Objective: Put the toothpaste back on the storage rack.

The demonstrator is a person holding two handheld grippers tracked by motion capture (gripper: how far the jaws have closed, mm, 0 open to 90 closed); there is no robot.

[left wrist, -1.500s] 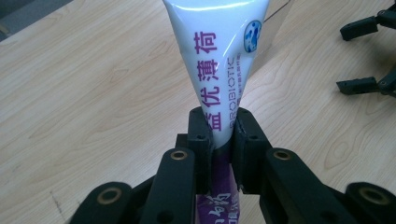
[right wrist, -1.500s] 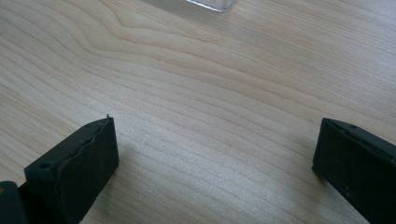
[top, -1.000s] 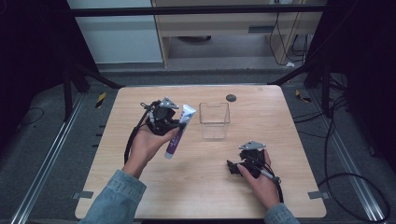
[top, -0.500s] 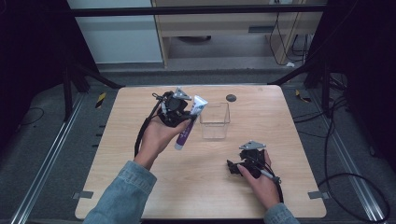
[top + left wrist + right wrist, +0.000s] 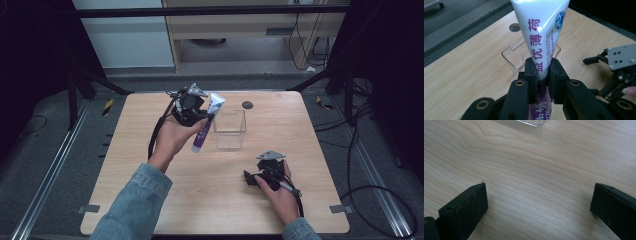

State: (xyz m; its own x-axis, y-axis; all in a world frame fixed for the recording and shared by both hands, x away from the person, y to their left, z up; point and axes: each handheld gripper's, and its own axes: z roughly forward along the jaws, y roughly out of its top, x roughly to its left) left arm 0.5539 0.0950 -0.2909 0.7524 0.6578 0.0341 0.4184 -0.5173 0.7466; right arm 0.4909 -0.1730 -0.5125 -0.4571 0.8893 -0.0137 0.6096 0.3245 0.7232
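- toothpaste tube [image 5: 206, 124] sits clenched mid-body in the left tongs [image 5: 543, 75], lifted beside the clear box [image 5: 230, 131].
- likely light, soft and slick; a grip near the middle looks safest.
- right tongs [image 5: 537, 202] rest released on the worktop [image 5: 200, 200].

We see a light wooden table [image 5: 150, 200] carrying a clear plastic box [image 5: 230, 131], standing just ahead of the left gripper [image 5: 207, 116]. A small dark round disc [image 5: 247, 105] lies beyond that gripper, near the far edge. The right gripper [image 5: 248, 176] rests directly on the wood.
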